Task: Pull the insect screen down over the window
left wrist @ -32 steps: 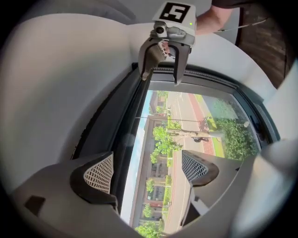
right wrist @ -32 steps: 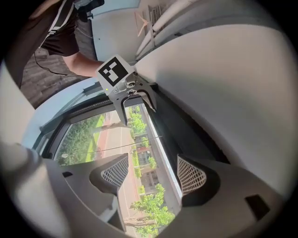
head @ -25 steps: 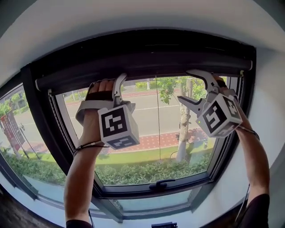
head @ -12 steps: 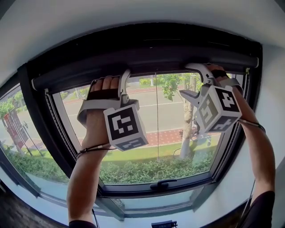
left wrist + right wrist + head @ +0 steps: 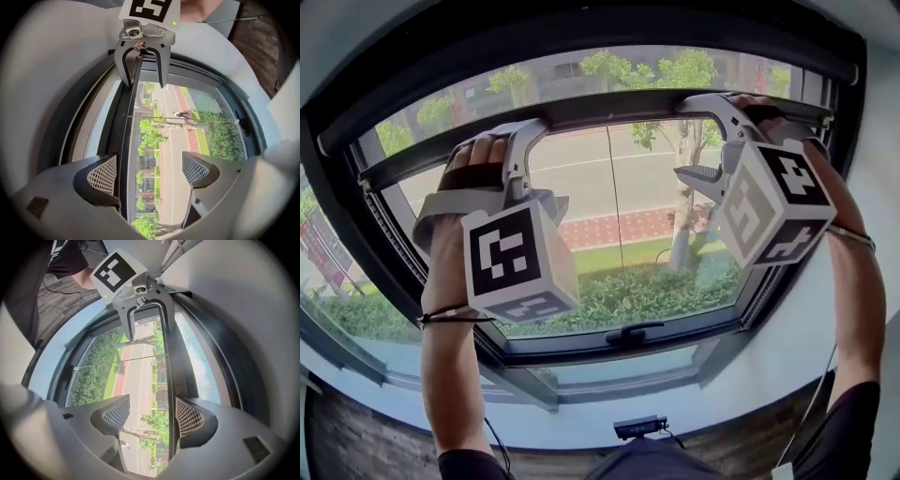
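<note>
On the left, the left gripper is up at the pull bar of the insect screen. Its jaws are wide, and the bar runs between them, close against one pad; contact is hard to call. The bar slants across the upper window, lower at its left end, with the screen's mesh stretched above it and clear glass below, down to the window frame. Over to the right, the right gripper is at the same bar. Its jaws are wide too, and the bar sits just inside one of them.
</note>
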